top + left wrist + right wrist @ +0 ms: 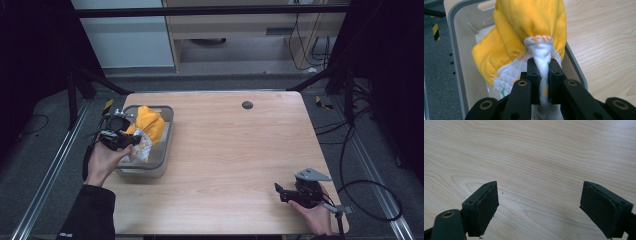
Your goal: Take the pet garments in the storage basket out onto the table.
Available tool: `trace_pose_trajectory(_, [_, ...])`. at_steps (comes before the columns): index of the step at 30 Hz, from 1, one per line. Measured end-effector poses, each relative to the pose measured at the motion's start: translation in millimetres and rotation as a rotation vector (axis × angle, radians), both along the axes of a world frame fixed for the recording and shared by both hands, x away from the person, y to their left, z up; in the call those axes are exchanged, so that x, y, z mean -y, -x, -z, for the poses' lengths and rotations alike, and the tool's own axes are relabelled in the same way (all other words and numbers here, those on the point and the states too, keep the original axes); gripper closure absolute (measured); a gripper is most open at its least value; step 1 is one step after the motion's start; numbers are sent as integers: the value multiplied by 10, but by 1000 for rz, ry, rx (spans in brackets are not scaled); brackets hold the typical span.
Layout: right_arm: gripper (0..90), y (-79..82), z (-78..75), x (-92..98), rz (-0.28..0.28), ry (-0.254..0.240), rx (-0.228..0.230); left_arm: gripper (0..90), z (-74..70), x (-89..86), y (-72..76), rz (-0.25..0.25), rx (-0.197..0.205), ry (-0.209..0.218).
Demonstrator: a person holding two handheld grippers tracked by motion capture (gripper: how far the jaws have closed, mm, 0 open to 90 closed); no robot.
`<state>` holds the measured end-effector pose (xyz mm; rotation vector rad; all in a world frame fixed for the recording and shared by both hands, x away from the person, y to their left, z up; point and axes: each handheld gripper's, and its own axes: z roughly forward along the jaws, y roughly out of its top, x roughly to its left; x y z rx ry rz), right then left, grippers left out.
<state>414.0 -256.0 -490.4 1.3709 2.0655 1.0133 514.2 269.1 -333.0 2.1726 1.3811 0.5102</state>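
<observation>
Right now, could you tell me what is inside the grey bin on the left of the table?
The grey bin holds a yellow quilted cloth, whose white printed side is pinched by the left gripper. Something pale lies beneath it; the cloth hides the rest.

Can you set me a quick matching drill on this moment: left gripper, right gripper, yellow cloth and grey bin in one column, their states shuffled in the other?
Things:
1. left gripper
2. right gripper
3. yellow cloth
4. grey bin

States:
A. jaws wide apart over bare wood
B. sits at the table's left side, holding fabric
C. jaws shut on a white quilted fold
D. bunched up, rising out of the bin

Pairs: 1-C, 2-A, 3-D, 4-B
</observation>
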Motion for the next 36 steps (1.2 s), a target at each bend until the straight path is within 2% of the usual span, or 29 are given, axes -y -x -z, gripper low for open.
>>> trace_pose_trajectory(3, [148, 1, -1, 2, 0, 2, 1, 822, -64, 4, 34, 9, 14, 2])
trace_pose_trajectory(15, [149, 3, -1, 0, 0, 3, 0, 822, -185, 65, 131, 51, 23, 1])
trace_pose_trajectory(21, [150, 4, -1, 0, 0, 4, 1, 822, -237, 122, 192, 93, 27, 12])
trace_pose_trajectory(36, [149, 9, -4, 1, -3, 2, 9, 822, -339, 400, 335, 199, 47, 4])
